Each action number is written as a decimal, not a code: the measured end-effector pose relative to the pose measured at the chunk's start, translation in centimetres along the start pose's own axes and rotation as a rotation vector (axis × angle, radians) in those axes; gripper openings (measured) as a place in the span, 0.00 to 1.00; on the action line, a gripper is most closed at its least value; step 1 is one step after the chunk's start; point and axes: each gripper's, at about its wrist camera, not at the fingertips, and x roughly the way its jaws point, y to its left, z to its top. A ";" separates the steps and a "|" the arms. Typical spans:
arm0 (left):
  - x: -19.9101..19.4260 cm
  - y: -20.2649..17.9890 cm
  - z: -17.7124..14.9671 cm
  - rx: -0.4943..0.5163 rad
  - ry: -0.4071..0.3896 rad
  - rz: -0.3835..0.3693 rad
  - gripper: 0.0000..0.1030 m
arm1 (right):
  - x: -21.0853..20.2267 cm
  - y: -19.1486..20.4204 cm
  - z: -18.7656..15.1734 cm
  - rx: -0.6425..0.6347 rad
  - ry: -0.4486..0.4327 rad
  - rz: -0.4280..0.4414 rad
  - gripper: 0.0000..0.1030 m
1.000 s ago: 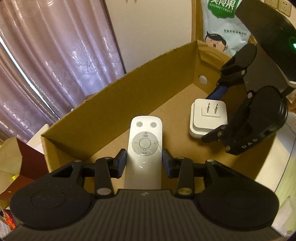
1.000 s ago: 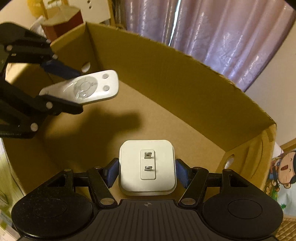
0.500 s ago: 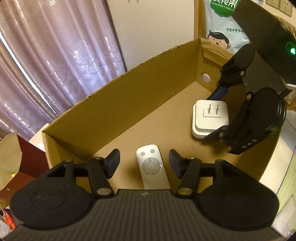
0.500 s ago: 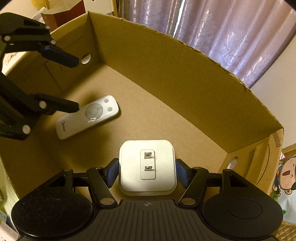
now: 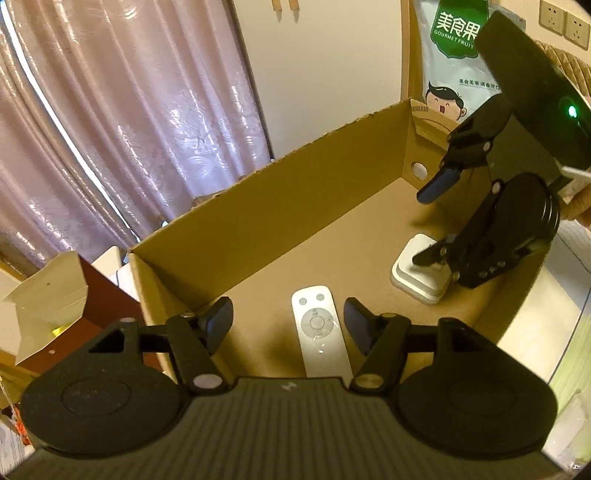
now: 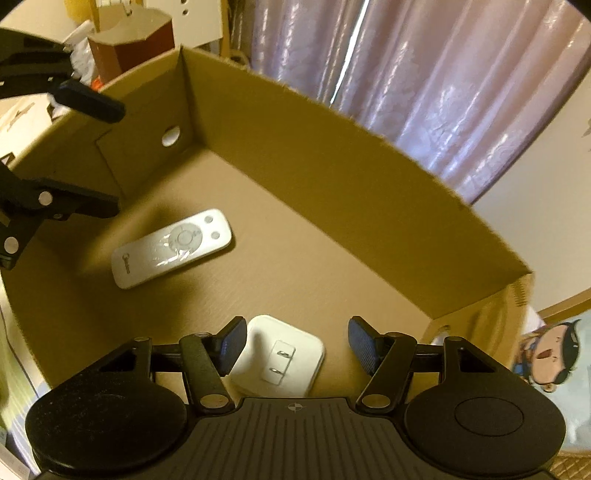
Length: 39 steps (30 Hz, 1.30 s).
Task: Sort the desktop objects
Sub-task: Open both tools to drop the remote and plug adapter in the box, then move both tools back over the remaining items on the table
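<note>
Inside the cardboard box (image 6: 369,206) remote (image 6: 171,248) and plug adapter (image 6: 280,356) lie flat — both grippers, left gripper (image 5: 288,325) and right gripper (image 6: 297,341), spread; a careless withdrawal might nudge the adapter.

Looks like a home room: mauve curtains (image 5: 110,129) filling the upper left, snack bag (image 5: 454,59) and wall sockets (image 5: 563,24) upper right.

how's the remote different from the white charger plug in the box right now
The remote is long and slim with round buttons on its face; the charger plug is a squat rounded square with two metal prongs pointing up. The remote lies out on the box floor, clear of the left gripper; the charger plug sits between the right gripper fingers, nearer one. Both are white, lie flat on the floor, and are released: both grippers are open.
</note>
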 end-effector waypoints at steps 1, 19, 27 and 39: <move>-0.4 0.0 -0.1 -0.002 -0.002 0.002 0.60 | -0.6 0.0 -0.1 0.005 -0.014 -0.004 0.62; -11.6 -1.8 -3.7 -0.073 -0.108 0.032 0.77 | -16.1 6.8 -5.2 0.085 -0.332 -0.063 0.70; -17.2 -3.7 -9.8 -0.135 -0.123 0.048 0.93 | -19.7 12.6 -11.9 0.150 -0.407 -0.089 0.98; -23.5 -8.4 -20.6 -0.194 -0.098 0.090 0.99 | -21.8 20.0 -21.0 0.276 -0.322 -0.073 0.98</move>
